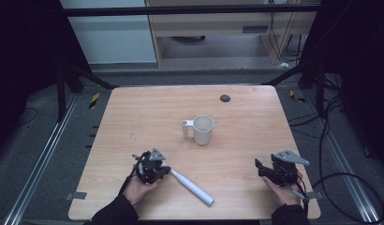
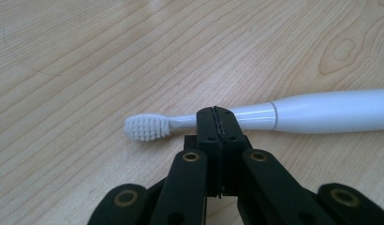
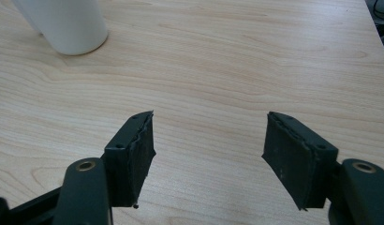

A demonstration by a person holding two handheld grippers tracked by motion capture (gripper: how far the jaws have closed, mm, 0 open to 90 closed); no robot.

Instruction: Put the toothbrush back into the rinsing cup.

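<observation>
A white electric toothbrush (image 1: pixel 192 187) lies flat on the wooden table (image 1: pixel 148 108), near the front edge. In the left gripper view its bristle head (image 2: pixel 147 127) points left and its thick handle (image 2: pixel 330 112) runs off to the right. My left gripper (image 1: pixel 167 171) is shut, jaws pressed together with nothing between them. Its tips (image 2: pixel 217 117) sit over the toothbrush's thin neck and hide part of it. My right gripper (image 1: pixel 259 168) rests at the front right, open over bare wood (image 3: pixel 209 133). A white mug (image 1: pixel 203 129) stands upright at the table's middle.
The mug (image 3: pixel 63 23) is at the top left of the right gripper view, well beyond the jaws. A small dark round grommet (image 1: pixel 225 98) sits in the table's far side. Cables and metal frame rails lie on the floor around the table.
</observation>
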